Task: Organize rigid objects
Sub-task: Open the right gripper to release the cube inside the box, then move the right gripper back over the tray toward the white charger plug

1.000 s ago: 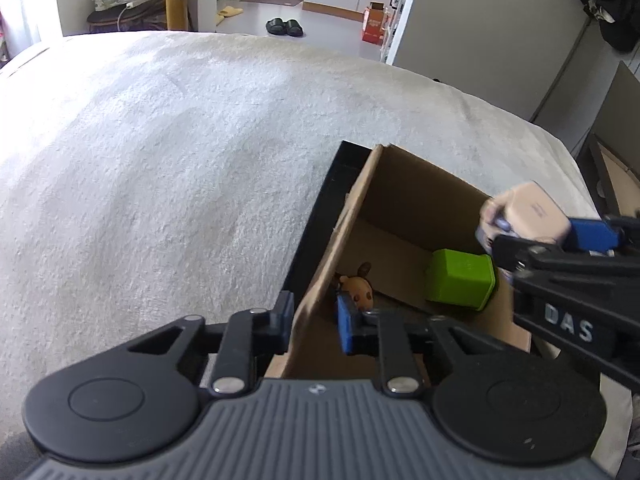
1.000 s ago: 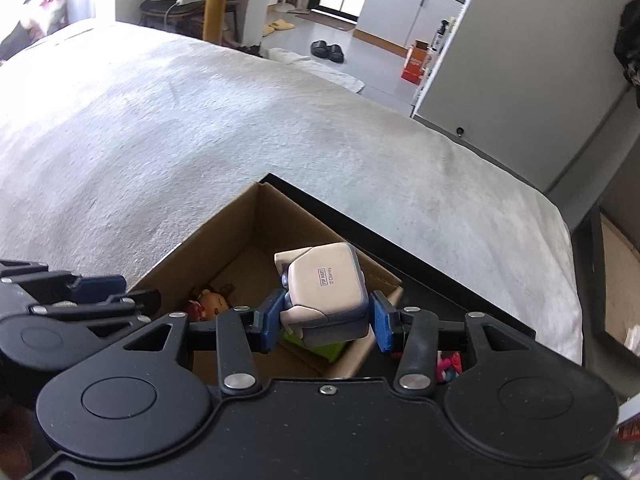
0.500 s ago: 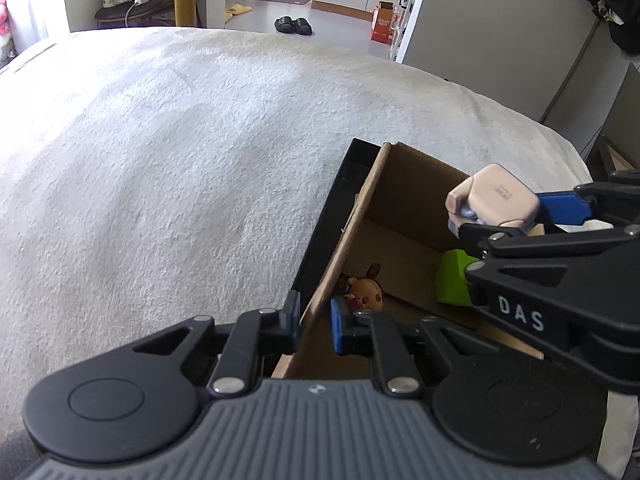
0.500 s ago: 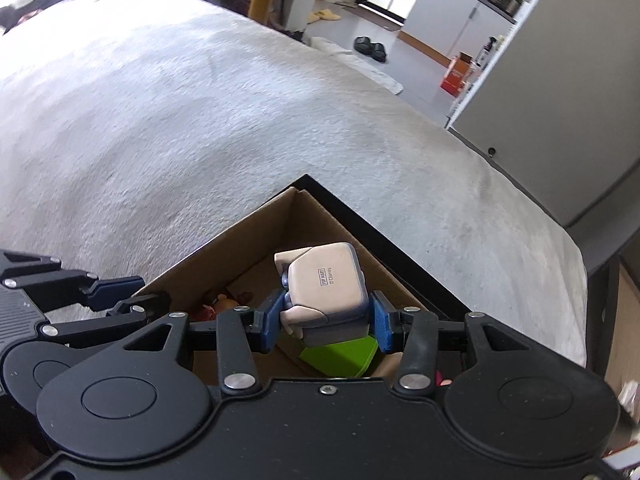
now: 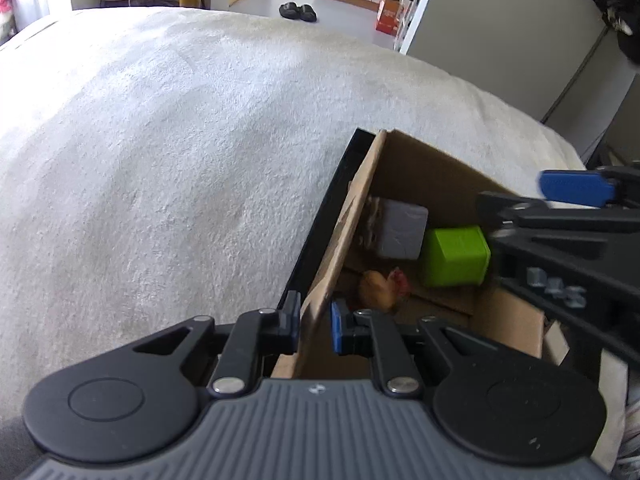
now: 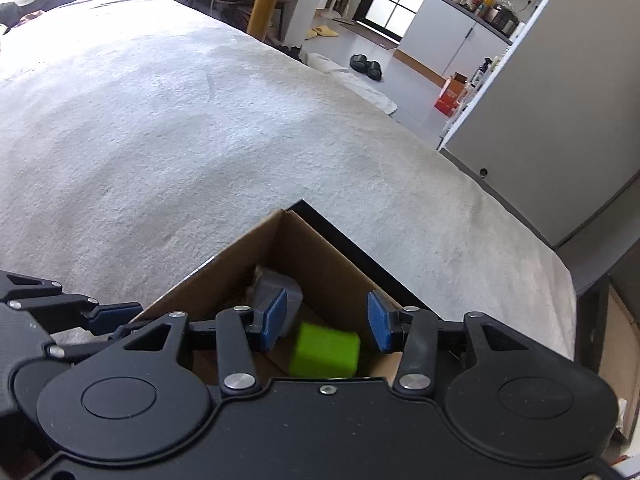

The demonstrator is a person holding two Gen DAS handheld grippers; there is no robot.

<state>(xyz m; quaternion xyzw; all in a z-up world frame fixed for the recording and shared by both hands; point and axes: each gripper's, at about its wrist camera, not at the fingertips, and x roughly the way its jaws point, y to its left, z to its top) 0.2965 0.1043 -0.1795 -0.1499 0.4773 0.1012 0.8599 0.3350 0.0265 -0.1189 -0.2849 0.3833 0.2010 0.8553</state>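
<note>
Cardboard box (image 5: 404,168), brown, open-topped, on nubbly white blanket (image 5: 160,160). Contents: pale rounded cube (image 5: 400,228), glossy green block (image 5: 456,256), small orange figurine (image 5: 380,286). Left gripper (image 5: 316,326) clenched on box's near wall. Right gripper (image 6: 326,320) released, empty, above box.

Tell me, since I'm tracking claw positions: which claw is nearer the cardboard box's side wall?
Left. The left claw pinches the brown cardboard box's side wall; the right claw hangs open above the box's inside.
</note>
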